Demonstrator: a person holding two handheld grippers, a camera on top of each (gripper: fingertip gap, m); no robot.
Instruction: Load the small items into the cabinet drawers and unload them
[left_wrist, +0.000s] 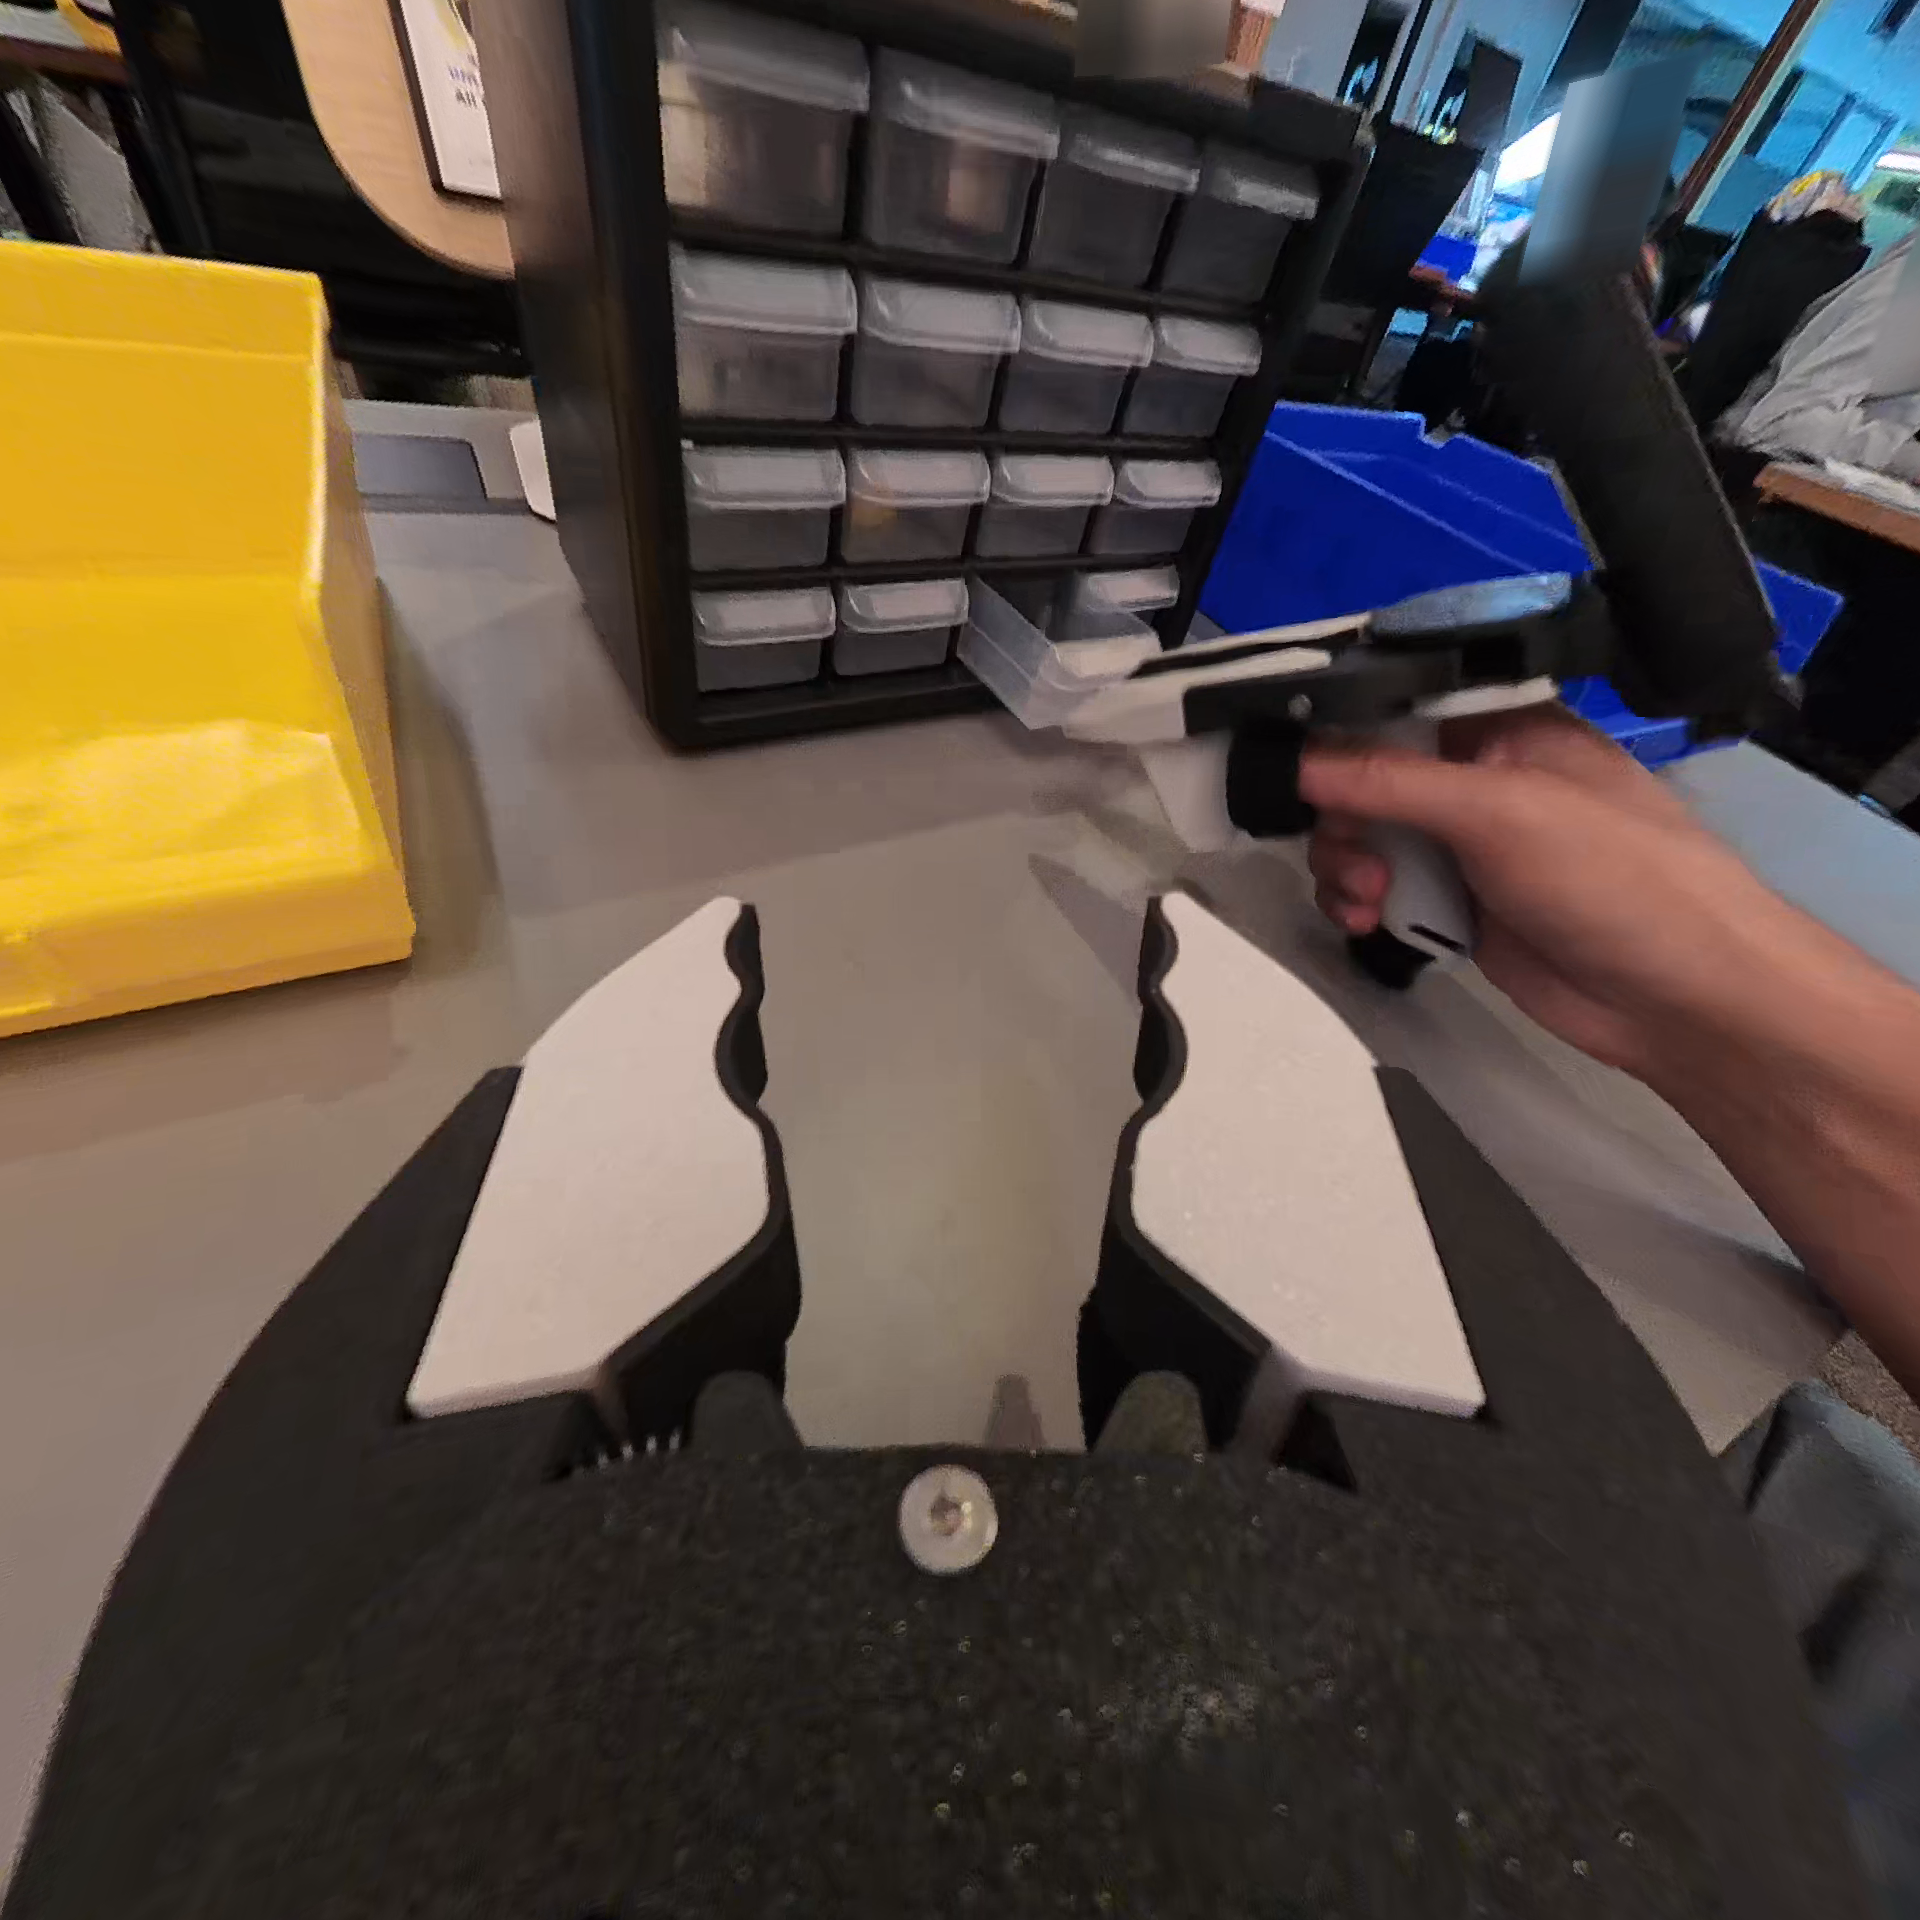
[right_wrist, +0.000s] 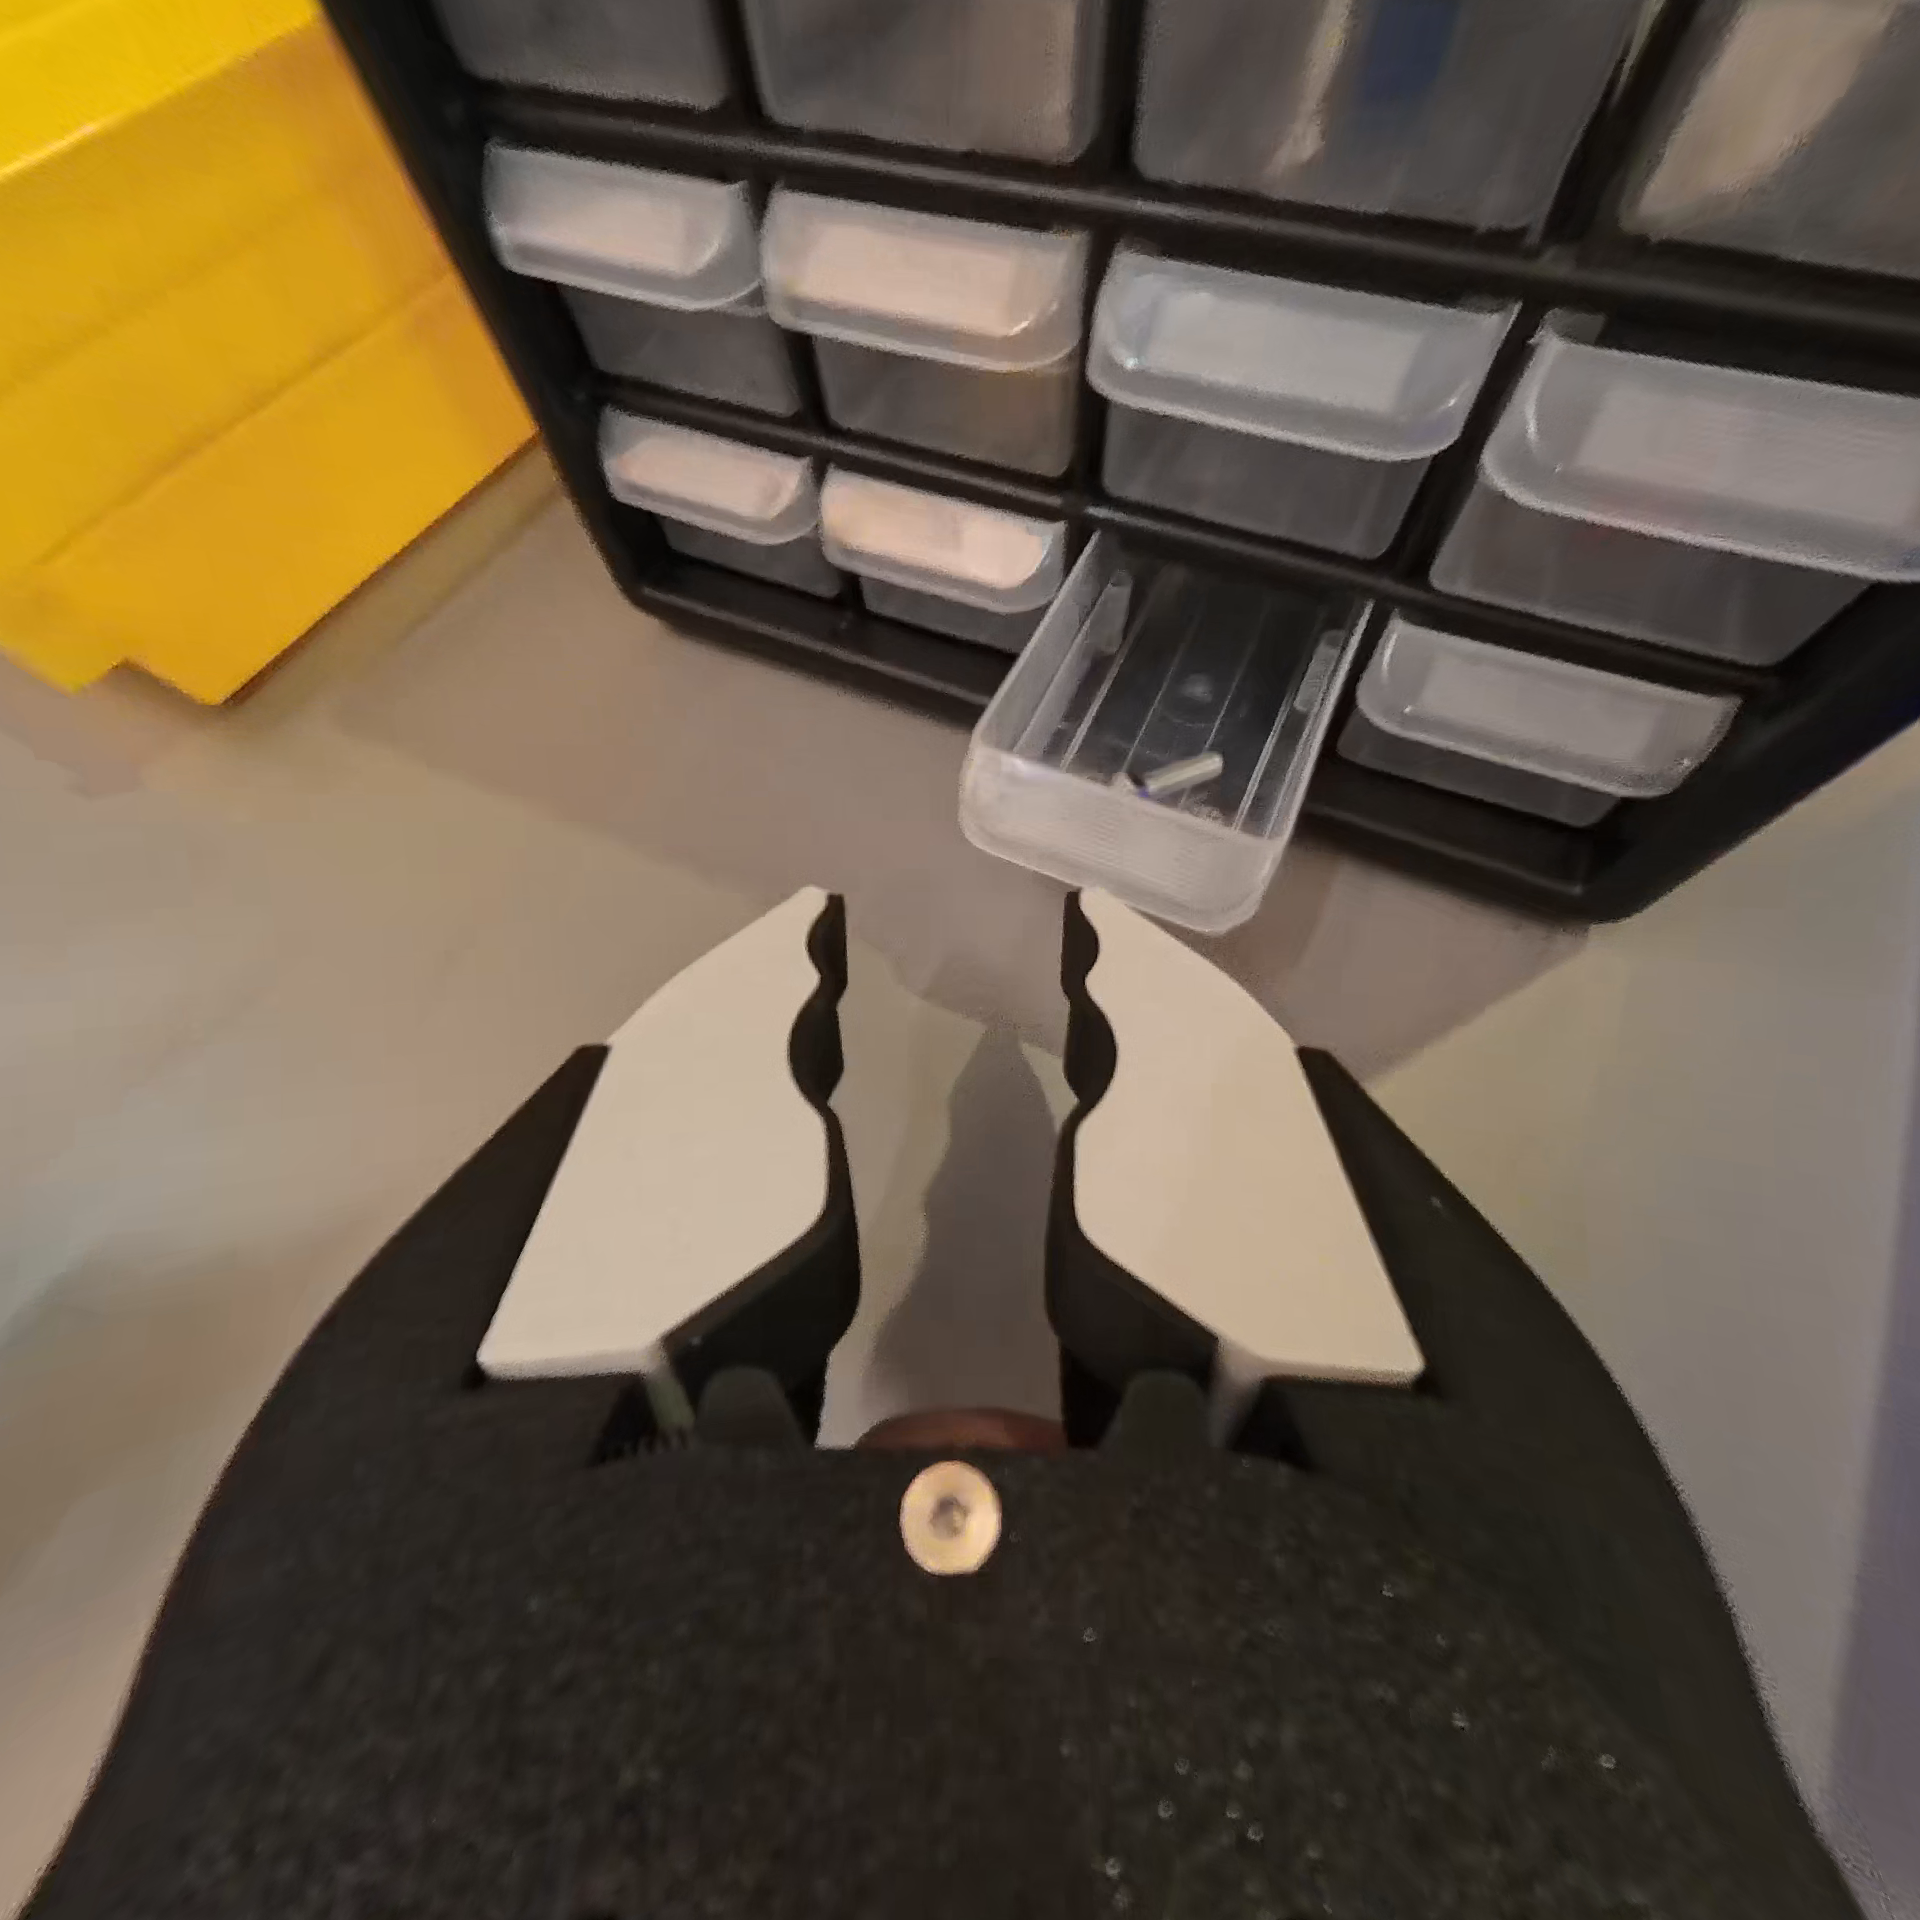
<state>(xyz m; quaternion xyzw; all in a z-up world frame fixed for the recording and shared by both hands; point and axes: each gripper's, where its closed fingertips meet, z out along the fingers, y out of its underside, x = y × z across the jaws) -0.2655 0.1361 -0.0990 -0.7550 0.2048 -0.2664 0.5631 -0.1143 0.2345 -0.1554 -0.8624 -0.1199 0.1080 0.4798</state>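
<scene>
— Right (right_wrist: 945, 914) gripper first, then: spread or pinching?
— Spread partway, fingers (right_wrist: 717, 1132) apart with bare table (right_wrist: 312, 935) showing between them. Holding nothing. Tips just short of the pulled-out drawer (right_wrist: 1132, 790); impossible to tell from either view whether touching its front lip.
— Which drawer?
— Bottom row of the black cabinet (left_wrist: 623, 416), 3rd from the left, slid out and clear-walled. Holds a small grey cylinder (right_wrist: 1184, 774) lying near the front wall.
— And the left gripper (left_wrist: 945, 914)?
— Opened wider, empty, hovering over the grey table well back from the cabinet. Shows the right gripper from the side too, gripped by a bare hand (left_wrist: 1507, 852), its white fingers reaching the open drawer.
— Anything beside the cabinet?
— Yellow bin (left_wrist: 177, 623) on the left, blue bin (left_wrist: 1382, 520) on the right.
</scene>
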